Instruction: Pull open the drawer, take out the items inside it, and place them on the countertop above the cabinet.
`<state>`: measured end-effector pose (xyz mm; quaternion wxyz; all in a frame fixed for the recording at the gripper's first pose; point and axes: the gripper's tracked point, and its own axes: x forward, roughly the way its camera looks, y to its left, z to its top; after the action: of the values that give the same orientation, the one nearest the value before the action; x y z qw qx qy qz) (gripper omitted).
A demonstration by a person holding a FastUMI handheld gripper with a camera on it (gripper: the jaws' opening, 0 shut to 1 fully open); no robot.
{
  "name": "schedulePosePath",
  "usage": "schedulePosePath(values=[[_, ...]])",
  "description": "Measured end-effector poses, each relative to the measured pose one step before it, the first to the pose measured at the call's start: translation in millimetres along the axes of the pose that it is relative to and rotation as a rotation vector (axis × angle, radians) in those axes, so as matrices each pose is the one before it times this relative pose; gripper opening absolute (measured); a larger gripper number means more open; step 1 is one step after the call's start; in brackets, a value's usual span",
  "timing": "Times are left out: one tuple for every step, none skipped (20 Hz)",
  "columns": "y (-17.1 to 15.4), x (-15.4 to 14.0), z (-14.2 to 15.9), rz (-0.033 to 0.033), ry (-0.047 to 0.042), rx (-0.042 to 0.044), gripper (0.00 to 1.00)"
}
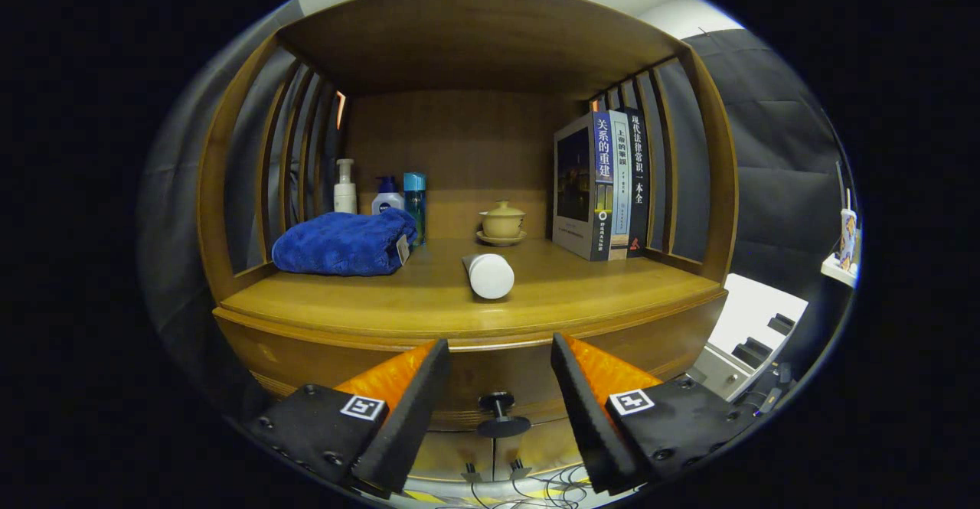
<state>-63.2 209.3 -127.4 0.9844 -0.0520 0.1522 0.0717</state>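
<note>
Between the two spread orange-and-black fingers of the gripper, which hold nothing, sits the black round knob of the closed wooden drawer. On the wooden countertop above lies a white cylinder on its side. Far left rests a folded blue towel before three bottles; a lidded ceramic cup stands centre, upright books right.
</note>
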Motion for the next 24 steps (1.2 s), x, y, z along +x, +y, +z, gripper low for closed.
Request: schedulePosePath(values=[[-0.63, 3.45, 3.63, 0.00399, 0.00050, 0.00739, 0.97], [1.87, 0.69, 3.54, 0.01484, 0.01232, 0.01061, 0.97], [3.26, -1.76, 4.70, 0.01748, 0.01218, 0.01093, 0.97], [3.25, -3.52, 9.77, 0.01664, -0.00316, 0.01132, 0.97], [1.39, -4.18, 13.73, 0.01433, -0.01448, 0.00990, 0.97], [1.09, -7.03, 13.45, 0.00793, -0.00590, 0.00970, 0.97], [2.42, -7.61, 10.78, 0.01100, -0.00068, 0.01257, 0.97], [3.37, -6.89, 12.29, 0.01274, -0.00906, 0.00924, 0.97], [1.31, -8.61, 11.77, 0.00644, -0.01022, 0.00183, 0.97], [-0.58, -8.52, 11.98, -0.00176, -0.00924, -0.00710, 0.97], [-3.05, -7.79, 10.94, -0.00848, -0.01063, -0.01007, 0.97], [-3.04, -8.74, 10.84, -0.01208, -0.01124, -0.00851, 0.97], [-4.13, -6.57, 9.94, -0.01337, -0.01237, -0.00572, 0.97], [-2.88, -7.19, 9.37, -0.00973, -0.01062, -0.00257, 0.97], [-2.90, -6.41, 8.61, -0.00768, -0.01355, 0.00127, 0.97], [-3.42, -5.39, 9.28, -0.00740, -0.01570, 0.00372, 0.97], [-2.98, -4.54, 7.44, -0.00641, -0.01405, 0.00543, 0.97], [-1.23, -5.53, 7.27, -0.00016, -0.01141, 0.00506, 0.97], [-0.52, -3.59, 8.11, 0.00252, -0.01506, 0.00032, 0.97], [-2.81, -2.58, 5.63, -0.00445, -0.01203, -0.00714, 0.97], [-4.79, -1.63, 2.45, -0.01057, -0.00606, -0.01345, 0.97], [-3.53, -2.14, 0.12, -0.01081, -0.00038, -0.01856, 0.97], [-1.88, -0.43, -2.30, -0.00754, 0.00201, -0.01396, 0.97], [1.02, -1.28, -3.03, 0.00331, 0.00269, -0.00501, 0.97]])
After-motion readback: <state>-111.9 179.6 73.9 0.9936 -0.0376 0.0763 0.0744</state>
